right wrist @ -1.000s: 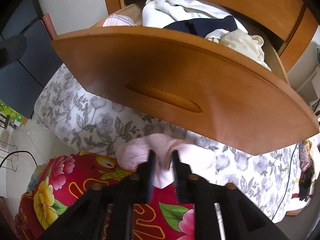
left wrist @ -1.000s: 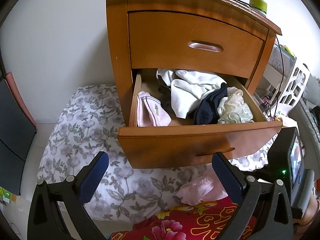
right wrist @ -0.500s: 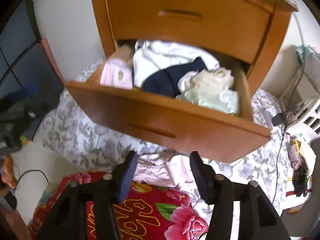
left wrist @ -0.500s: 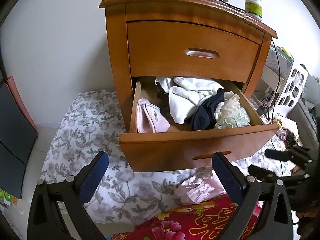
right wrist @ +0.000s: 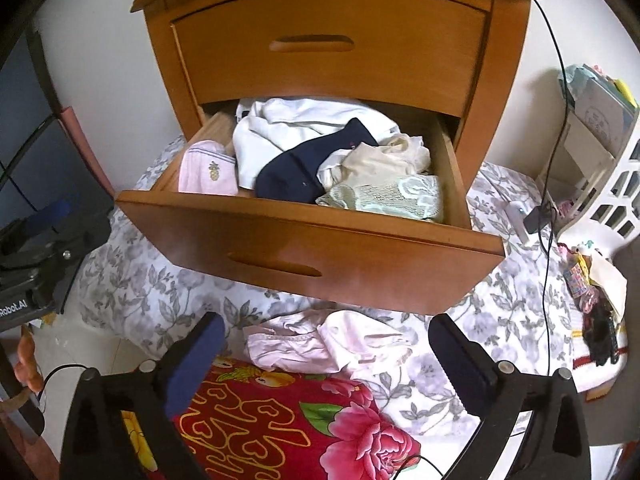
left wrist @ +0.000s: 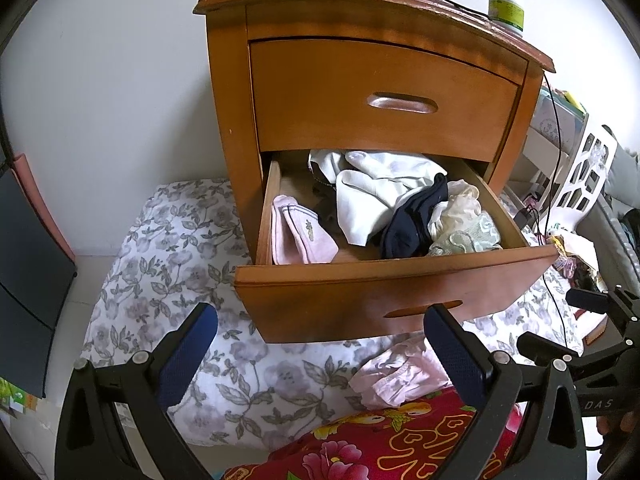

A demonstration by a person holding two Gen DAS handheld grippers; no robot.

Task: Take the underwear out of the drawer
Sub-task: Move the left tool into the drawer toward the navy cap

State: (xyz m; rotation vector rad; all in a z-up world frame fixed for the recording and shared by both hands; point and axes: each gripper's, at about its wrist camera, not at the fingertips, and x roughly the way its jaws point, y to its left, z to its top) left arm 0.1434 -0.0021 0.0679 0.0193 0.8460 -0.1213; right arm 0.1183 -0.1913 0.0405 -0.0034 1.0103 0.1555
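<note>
My right gripper [right wrist: 322, 360], jaws just opened wide and holding nothing, is hovering above the dropped pink underwear [right wrist: 328, 346], the drawer [right wrist: 280, 256] lying ahead.

Black gripper [right wrist: 324, 354] frames, blue pads [right wrist: 196, 360], silver screws

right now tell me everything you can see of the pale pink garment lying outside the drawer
The pale pink garment is soft, thin cloth, crumpled into loose folds with a stitched hem along one edge. It lies on the grey floral bedding just below the open drawer, and its near edge rests against the red flowered blanket. It sits between and beyond the right gripper, whose jaws stand wide apart and do not touch it.
</note>
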